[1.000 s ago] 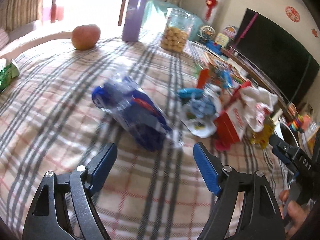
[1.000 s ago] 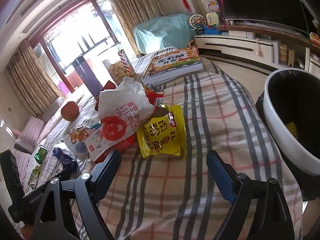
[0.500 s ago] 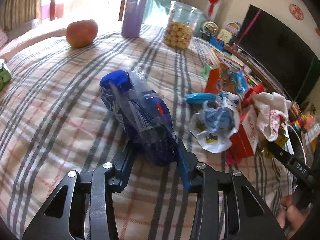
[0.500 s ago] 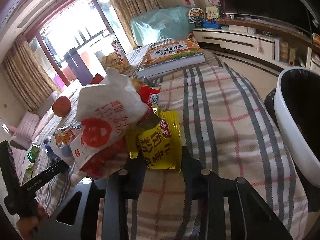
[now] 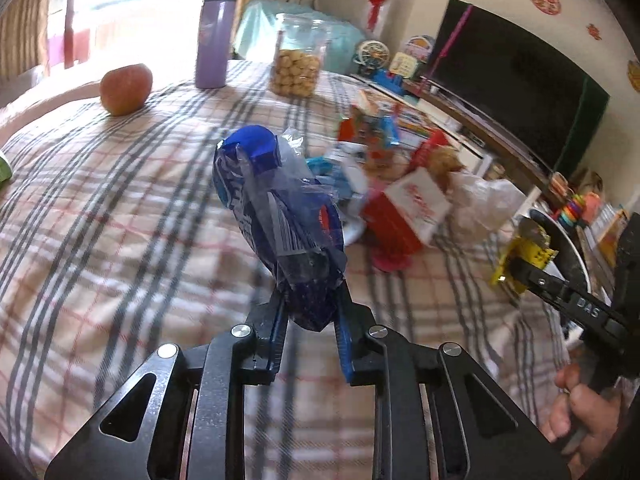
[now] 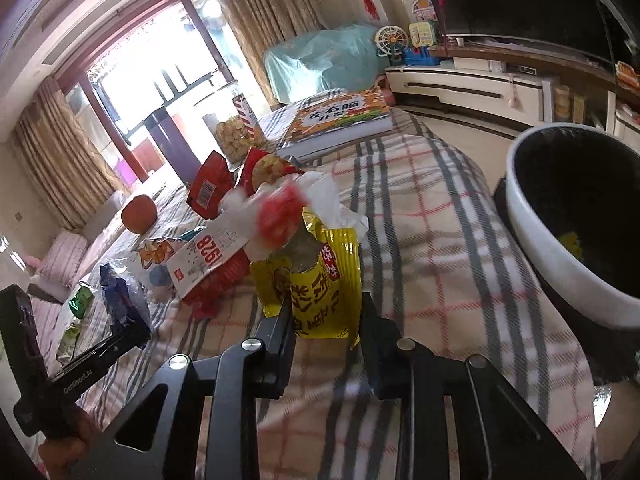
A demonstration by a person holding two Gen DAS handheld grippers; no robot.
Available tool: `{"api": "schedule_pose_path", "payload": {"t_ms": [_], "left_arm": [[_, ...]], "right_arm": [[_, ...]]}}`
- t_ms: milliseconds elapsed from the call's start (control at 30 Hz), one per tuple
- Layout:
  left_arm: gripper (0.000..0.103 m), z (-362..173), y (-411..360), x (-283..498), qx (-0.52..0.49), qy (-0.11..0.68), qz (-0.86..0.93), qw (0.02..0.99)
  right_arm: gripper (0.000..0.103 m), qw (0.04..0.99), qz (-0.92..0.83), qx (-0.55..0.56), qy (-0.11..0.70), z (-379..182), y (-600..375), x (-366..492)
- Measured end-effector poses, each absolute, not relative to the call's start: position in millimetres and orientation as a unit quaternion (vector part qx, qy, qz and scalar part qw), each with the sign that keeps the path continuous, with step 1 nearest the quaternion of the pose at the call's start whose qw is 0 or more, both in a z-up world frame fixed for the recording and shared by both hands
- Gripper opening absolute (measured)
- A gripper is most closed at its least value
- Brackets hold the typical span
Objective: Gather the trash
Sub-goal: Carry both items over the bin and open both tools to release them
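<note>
My left tool (image 5: 310,312) pinches the light, crinkly blue wrapper (image 5: 280,224) by its end, my right tool (image 6: 324,320) the limp yellow packet (image 6: 316,280); both feel slippery.

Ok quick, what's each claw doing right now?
Left claw: closed on the blue wrapper, lifted off the table.
Right claw: closed on the yellow snack packet.
</note>
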State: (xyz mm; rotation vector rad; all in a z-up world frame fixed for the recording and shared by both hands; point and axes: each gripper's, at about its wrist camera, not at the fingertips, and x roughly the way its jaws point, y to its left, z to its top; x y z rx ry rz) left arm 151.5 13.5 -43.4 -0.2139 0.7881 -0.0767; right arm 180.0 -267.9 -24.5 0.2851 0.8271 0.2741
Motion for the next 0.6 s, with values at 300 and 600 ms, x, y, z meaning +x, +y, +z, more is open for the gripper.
{"api": "schedule_pose_path", "payload": {"t_ms": [300,600], "left_arm": [[0.02,-27.6,-31.5,131.5,-0.076,0.37,-0.09,0.922],[0.02,-24.8,-86.2,127.0,-0.042,0.373,-0.15,0.915]], "right_arm": [[0.029,0.9,0.124,0.147,0.391,-18.4,-285.1,157.6],[0.029,0.906,0.103,0.159,0.379,-12.1,-310.0,142.2]]}}
